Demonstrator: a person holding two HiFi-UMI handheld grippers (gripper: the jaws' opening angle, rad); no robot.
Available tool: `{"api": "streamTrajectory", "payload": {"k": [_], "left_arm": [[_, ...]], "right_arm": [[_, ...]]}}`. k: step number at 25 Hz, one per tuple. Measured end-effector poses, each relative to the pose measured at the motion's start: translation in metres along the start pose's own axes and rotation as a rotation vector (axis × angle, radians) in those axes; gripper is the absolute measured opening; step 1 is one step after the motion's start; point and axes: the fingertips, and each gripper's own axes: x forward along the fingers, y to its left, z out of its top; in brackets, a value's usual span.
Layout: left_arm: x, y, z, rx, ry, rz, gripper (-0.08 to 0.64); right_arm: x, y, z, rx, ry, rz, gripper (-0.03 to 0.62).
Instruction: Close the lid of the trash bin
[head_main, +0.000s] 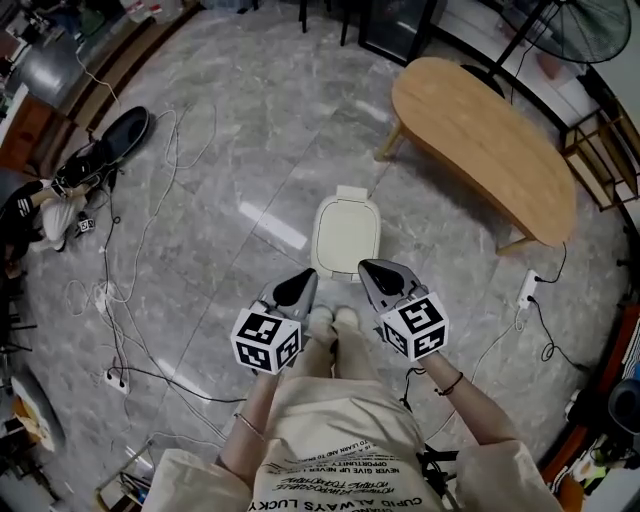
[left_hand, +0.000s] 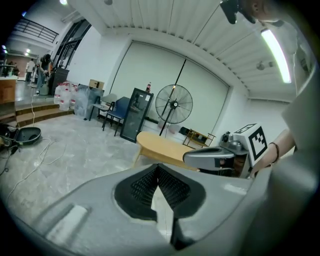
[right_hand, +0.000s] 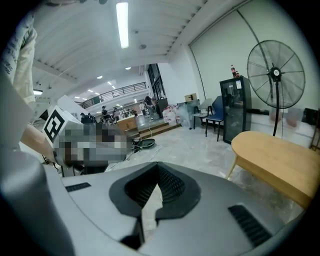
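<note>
Evidently empty: left gripper (head_main: 300, 288), right gripper (head_main: 385, 278), fingers together; shirt (head_main: 340, 435) print "NEVER GIVE UP".

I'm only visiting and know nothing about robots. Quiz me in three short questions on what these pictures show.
1. True or false: the lid of the trash bin stands open.
2. What is between the jaws of the left gripper? A) a cup B) nothing C) the lid
3. Fill in: in the head view, the wooden table stands to the bin's ____.
Key: 1 false, the lid lies shut; 2 B; 3 right.
</note>
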Motion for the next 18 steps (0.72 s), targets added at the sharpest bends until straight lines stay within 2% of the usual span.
{"api": "streamTrajectory", "payload": {"k": [10, 18], "left_arm": [[-0.031, -0.01, 0.048, 0.07, -0.101, -0.013, 0.023], [-0.057, -0.009, 0.082, 0.104, -0.197, 0.026, 0.023]], "right_arm": [[-0.034, 0.007, 0.057, 0.012, -0.13, -0.017, 0.005], [-0.061, 0.005, 0.096, 0.02, -0.242, -0.039, 0.005]]}}
